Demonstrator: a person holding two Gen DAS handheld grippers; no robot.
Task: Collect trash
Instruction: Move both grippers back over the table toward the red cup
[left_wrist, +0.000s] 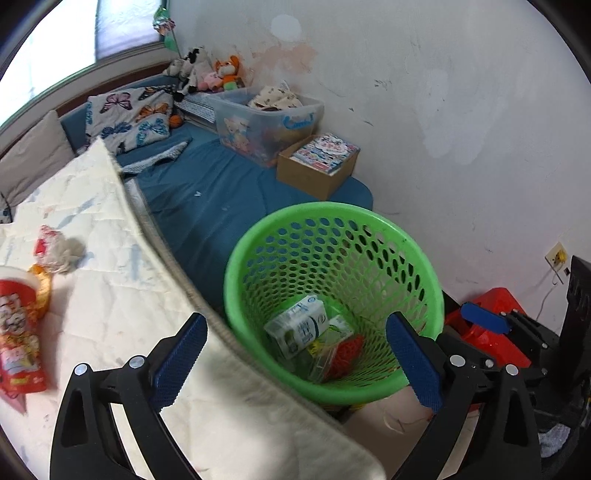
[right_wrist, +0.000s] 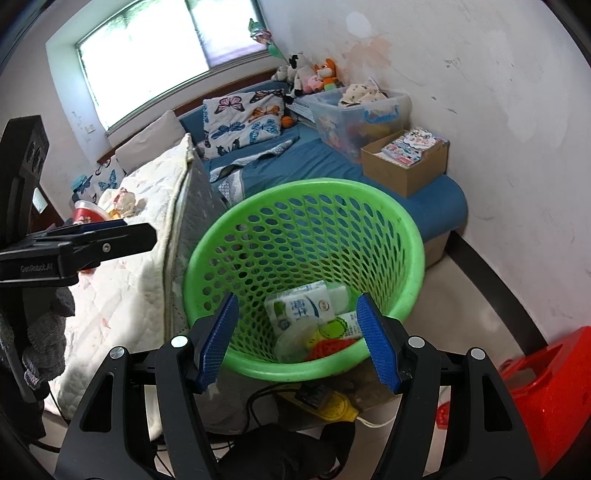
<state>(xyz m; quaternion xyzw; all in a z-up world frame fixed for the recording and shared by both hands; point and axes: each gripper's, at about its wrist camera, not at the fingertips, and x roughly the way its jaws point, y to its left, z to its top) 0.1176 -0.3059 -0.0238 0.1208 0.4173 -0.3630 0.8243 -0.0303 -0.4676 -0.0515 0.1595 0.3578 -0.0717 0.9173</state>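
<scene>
Both grippers hang empty, jaws spread: left gripper (left_wrist: 295, 362), right gripper (right_wrist: 295, 341) over the green basket (right_wrist: 413, 236), which holds a milk carton (right_wrist: 301, 308) and wrappers. Remaining trash lies at 9 o'clock on the white quilt (left_wrist: 122, 295): red snack cup (left_wrist: 18, 332), crumpled tissue (left_wrist: 59, 251). Likely best: swing left, straddle the cup's body squarely, then close.

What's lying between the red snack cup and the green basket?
The white quilt covers that stretch, its folded edge right beside the basket. A crumpled wrapper sits by the cup. The left wrist view shows it.
</scene>
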